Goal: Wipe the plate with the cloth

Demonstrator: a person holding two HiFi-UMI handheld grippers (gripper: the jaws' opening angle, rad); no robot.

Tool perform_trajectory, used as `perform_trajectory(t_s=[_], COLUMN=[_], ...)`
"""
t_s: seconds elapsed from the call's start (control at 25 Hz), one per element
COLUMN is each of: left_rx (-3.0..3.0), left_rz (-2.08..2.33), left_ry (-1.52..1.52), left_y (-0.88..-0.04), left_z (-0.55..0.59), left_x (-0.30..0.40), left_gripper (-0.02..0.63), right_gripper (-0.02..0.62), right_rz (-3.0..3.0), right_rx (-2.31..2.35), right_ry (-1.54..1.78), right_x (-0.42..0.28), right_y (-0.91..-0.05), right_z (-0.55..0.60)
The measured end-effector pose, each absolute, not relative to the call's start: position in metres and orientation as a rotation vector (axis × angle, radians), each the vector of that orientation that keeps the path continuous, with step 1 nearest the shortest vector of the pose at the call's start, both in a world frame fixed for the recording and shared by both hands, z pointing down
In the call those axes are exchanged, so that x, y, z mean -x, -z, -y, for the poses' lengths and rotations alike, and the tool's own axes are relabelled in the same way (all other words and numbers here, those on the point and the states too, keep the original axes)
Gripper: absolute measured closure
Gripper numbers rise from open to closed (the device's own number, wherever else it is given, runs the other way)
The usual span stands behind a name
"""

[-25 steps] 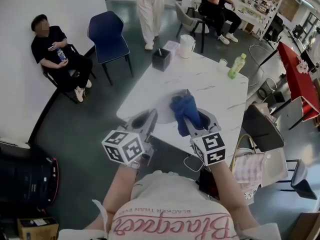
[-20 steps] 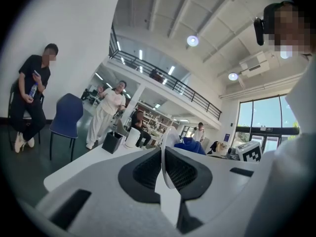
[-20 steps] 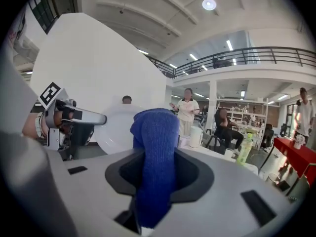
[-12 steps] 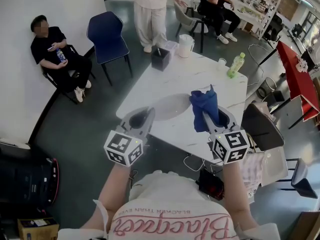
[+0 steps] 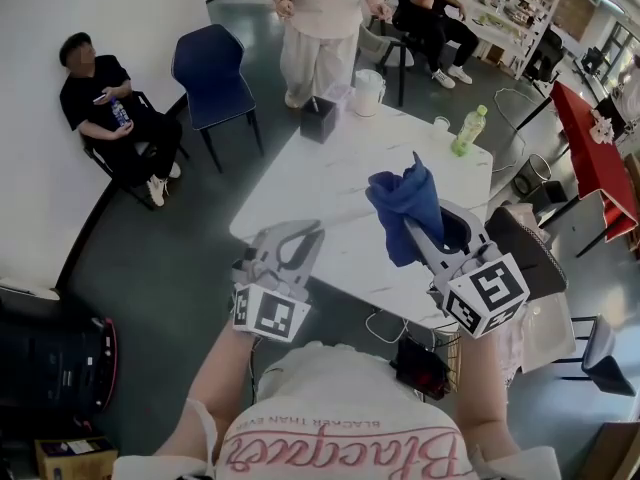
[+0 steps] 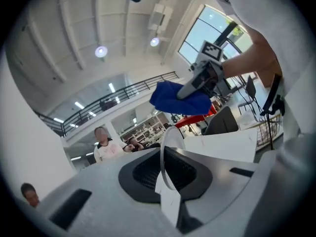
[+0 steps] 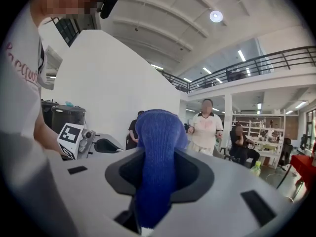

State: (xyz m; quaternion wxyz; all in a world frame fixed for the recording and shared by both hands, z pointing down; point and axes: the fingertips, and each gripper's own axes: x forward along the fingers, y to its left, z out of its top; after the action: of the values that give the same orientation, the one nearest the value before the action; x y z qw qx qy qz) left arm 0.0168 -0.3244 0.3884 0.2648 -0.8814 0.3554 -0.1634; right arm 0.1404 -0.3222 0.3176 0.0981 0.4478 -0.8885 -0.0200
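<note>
**Blue cloth pinched in my right tool, plate clamped in my left, no contact**

My right gripper [image 5: 424,234] is closed on the blue cloth [image 7: 157,168]. The cloth fills the gap between the jaws and bunches up past the tips. In the head view it sits raised above the white table [image 5: 300,183], out over the near right part.

My left gripper [image 5: 294,242] is clamped on the white plate [image 6: 161,160]. The jaws are nearly together with the thin rim between them. The plate is turned on edge, so the left gripper view sees it as a narrow arc. The head view hardly shows it against the pale tabletop, so I can't tell whether it is clear of the table.

Cloth and plate are apart; from the left gripper view the cloth hangs above and to the right of the rim.

On the far side of the table stand a green bottle [image 5: 473,130], a white jug [image 5: 369,92] and a dark box [image 5: 320,120]. A person stands behind the table [image 5: 325,18].
</note>
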Motion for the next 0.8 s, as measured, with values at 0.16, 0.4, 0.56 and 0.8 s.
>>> perform_trajectory(t_s=[0.16, 0.4, 0.56, 0.8], left_rx=[2.251, 2.091, 2.005, 1.921], left_rz=[-0.866, -0.744, -0.703, -0.665], left_ry=[0.501, 0.553, 0.552, 0.556], left_y=[-0.389, -0.388, -0.383, -0.38], left_z=[0.318, 0.31, 0.303, 0.293], left_x=[-0.028, -0.041, -0.046, -0.048], left_gripper=[0.588, 0.588, 0.588, 0.588], right_gripper=[0.477, 0.477, 0.479, 0.479], right_rz=[2.667, 2.658, 2.601, 2.528], right_rx=[-1.198, -0.985, -0.877, -0.827], right_ry=[0.102, 0.202, 0.23, 0.228], right_x=[-0.117, -0.078, -0.063, -0.064], right_y=[-0.306, -0.305, -0.317, -0.334], right_z=[0.319, 0.314, 0.309, 0.309])
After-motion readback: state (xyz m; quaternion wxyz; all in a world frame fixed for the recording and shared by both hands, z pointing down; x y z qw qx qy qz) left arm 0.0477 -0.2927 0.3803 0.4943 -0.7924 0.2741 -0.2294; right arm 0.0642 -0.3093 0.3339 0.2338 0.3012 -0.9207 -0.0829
